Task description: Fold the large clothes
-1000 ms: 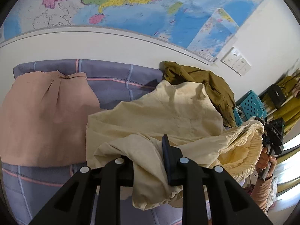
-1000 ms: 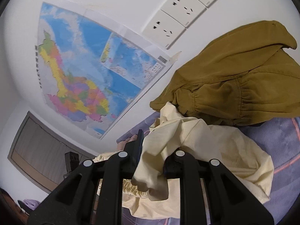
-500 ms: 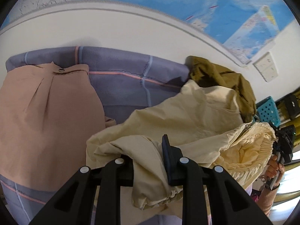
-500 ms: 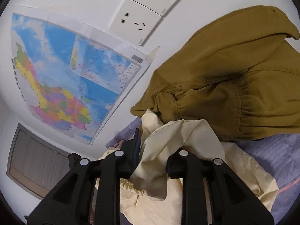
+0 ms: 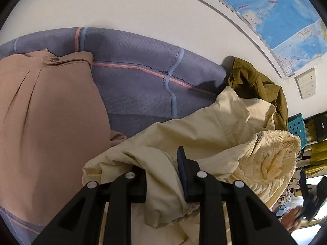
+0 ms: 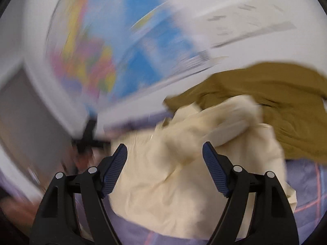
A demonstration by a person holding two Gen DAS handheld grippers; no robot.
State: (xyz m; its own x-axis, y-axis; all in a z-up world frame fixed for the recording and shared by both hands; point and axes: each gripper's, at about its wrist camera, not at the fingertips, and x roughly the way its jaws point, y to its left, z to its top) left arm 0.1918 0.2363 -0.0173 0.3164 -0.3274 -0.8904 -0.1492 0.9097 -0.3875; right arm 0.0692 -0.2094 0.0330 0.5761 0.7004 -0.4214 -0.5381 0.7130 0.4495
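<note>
A pale yellow garment [image 5: 214,134] lies bunched on the purple checked bedsheet [image 5: 139,85]. My left gripper [image 5: 163,169] is shut on a fold of it at its near edge. The same garment [image 6: 184,163] shows in the blurred right wrist view, where my right gripper [image 6: 165,153] is open, its jaws wide apart just above the cloth and holding nothing. An olive green garment [image 5: 257,87] lies crumpled behind the yellow one by the wall; it also shows in the right wrist view [image 6: 276,106].
A folded tan garment [image 5: 45,126] lies on the sheet at left. A white wall with a map [image 5: 286,10] and sockets [image 5: 306,83] runs behind the bed. A teal basket [image 5: 296,128] and shelves stand at far right.
My right gripper has let go of the yellow garment and opened wide, moving fast so its view blurs. My left gripper keeps its hold and has tilted down toward the bed.
</note>
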